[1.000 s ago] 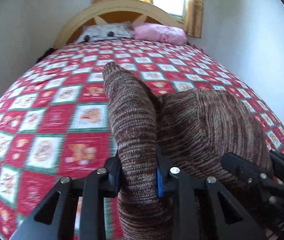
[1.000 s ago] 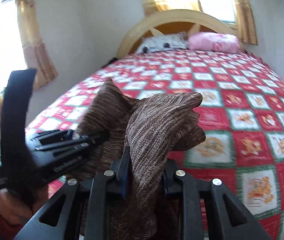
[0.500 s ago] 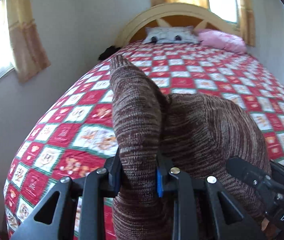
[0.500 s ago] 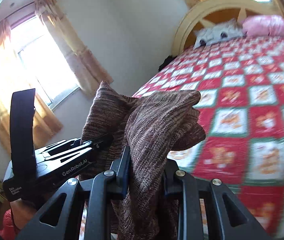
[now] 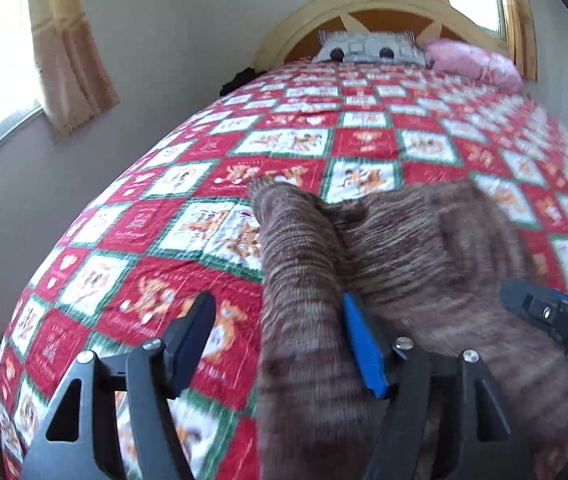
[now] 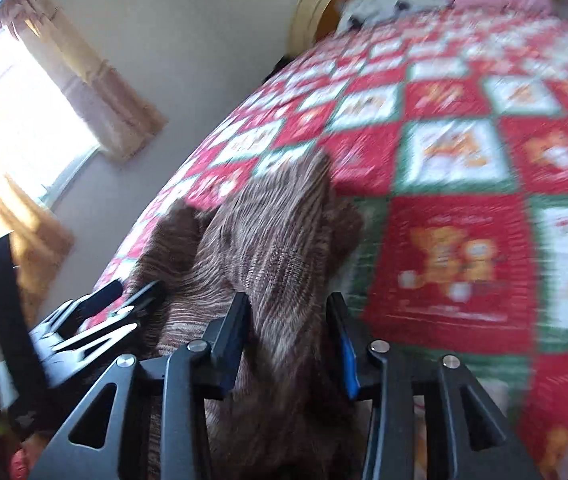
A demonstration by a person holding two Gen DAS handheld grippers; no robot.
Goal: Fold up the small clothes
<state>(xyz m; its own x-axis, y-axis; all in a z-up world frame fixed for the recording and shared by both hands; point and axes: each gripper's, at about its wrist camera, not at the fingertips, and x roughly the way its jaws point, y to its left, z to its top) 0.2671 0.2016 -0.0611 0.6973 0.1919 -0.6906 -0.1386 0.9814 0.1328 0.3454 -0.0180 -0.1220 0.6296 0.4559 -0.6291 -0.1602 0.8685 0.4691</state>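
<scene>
sweater [image 5: 403, 248]: coarse ribbed knit | bedspread [image 5: 188, 264]: printed cloth | headboard [image 5: 367, 0]: wood

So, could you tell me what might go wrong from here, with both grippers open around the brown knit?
1. The left gripper is open, and the brown knit garment touches only its blue-padded finger, so it may slide off unevenly.
2. The right gripper is open too, with cloth draped between its fingers, so the knit could snag when it withdraws.
3. The garment looks bunched near the edge of the quilt and might slip to the floor.
</scene>
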